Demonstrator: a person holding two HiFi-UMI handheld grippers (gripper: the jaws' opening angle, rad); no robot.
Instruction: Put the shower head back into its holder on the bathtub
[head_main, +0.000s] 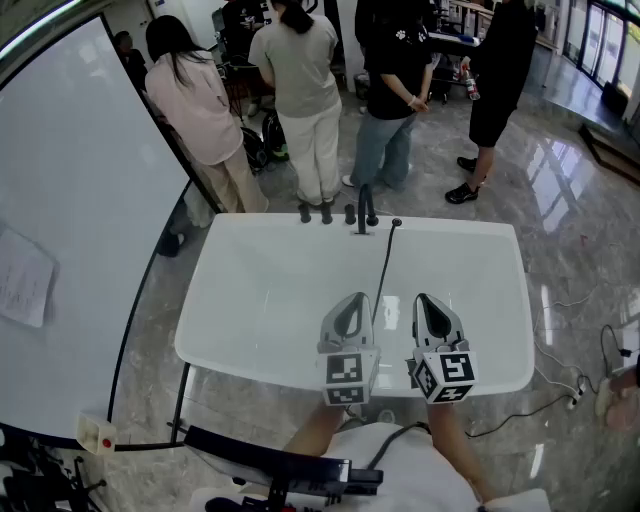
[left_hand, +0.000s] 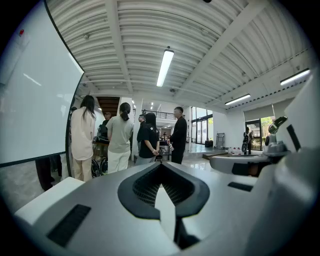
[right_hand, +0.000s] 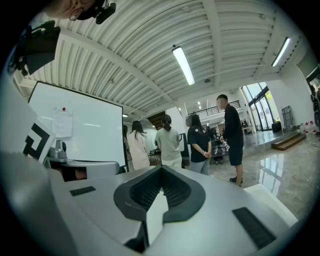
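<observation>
Left gripper (head_main: 352, 301) and right gripper (head_main: 429, 301) hover side by side over the bathtub's (head_main: 240, 364) near rim, both closed and empty.

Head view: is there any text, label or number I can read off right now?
None readable.
The sheet on the whiteboard: print too blurred.
The red sticker on the small white box: too small.
The left gripper and right gripper: square markers only, no letters.

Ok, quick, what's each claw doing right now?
Left claw: closed, holding nothing.
Right claw: closed, holding nothing.
</observation>
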